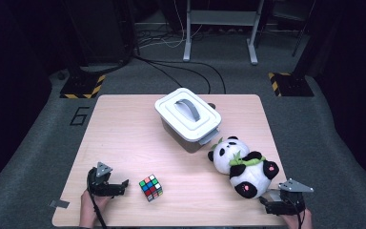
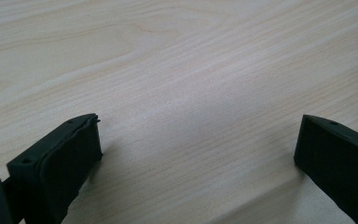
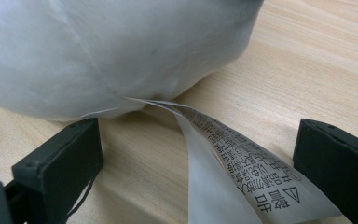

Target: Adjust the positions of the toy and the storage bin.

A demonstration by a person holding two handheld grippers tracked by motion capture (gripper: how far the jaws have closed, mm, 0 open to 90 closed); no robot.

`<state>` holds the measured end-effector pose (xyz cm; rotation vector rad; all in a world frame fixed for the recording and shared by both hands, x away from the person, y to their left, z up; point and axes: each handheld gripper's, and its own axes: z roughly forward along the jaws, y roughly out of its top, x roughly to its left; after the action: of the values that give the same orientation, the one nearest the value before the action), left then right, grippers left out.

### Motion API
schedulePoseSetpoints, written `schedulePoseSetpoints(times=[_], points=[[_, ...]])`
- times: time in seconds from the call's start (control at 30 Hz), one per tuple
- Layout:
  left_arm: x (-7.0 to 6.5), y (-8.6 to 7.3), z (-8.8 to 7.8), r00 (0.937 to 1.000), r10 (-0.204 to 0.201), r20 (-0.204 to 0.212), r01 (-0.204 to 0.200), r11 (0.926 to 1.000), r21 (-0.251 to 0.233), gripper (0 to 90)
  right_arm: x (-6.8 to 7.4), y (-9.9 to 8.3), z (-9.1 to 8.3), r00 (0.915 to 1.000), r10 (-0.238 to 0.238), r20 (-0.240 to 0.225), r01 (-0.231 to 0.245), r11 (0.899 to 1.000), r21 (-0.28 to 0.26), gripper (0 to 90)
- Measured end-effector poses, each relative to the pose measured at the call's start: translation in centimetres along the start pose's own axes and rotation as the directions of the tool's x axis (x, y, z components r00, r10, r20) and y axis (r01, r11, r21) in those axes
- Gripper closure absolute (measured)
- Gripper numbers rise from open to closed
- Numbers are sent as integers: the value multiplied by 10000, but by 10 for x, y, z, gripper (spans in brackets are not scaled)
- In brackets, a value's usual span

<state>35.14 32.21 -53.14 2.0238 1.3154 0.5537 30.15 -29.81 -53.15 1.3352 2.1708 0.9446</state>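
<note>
A panda plush (image 1: pixel 244 168) lies on its back at the right of the wooden table (image 1: pixel 124 129). My right gripper (image 1: pixel 266 200) rests just behind it at the front right corner, open. In the right gripper view the panda's white body (image 3: pixel 98 51) bulges close above the wide-apart jaws of my right gripper (image 3: pixel 198 144), and its printed care label (image 3: pixel 233 163) trails loose between them, not pinched. A colourful puzzle cube (image 1: pixel 151 187) sits front centre. My left gripper (image 1: pixel 123 187) lies open a little to its left, pointing at it. In the left gripper view, bare wood lies between the jaws of that gripper (image 2: pixel 198 140).
A white lidded box (image 1: pixel 188 117) with a grey handle stands at the back centre of the table, close to the panda's head. A hand (image 1: pixel 89 210) holds the left gripper at the front edge. Cables and stand legs (image 1: pixel 219 33) lie on the floor beyond.
</note>
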Motion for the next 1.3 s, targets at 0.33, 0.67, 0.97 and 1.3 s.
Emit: schedulePoseSetpoints(times=[0.33, 0.67, 0.97, 1.3], points=[[0, 0, 0, 10000, 0, 1, 0, 10000, 0, 2, 0, 0, 0, 10000, 12, -17, -12, 10000, 0, 8], [-1, 0, 1, 9999, -71, -85, 70, 9999, -96, 0, 0, 0, 0, 10000, 20, -12, -20, 10000, 14, 9], [-2, 2, -4, 9986, 157, 514, -152, 9998, -90, 0, 0, 0, 0, 10000, 22, -26, -22, 10000, 6, 10], [-11, 12, -33, 9933, 334, 1109, -237, 9959, -878, 0, 0, 0, 0, 10000, 39, 19, -39, 10000, -1, 11]])
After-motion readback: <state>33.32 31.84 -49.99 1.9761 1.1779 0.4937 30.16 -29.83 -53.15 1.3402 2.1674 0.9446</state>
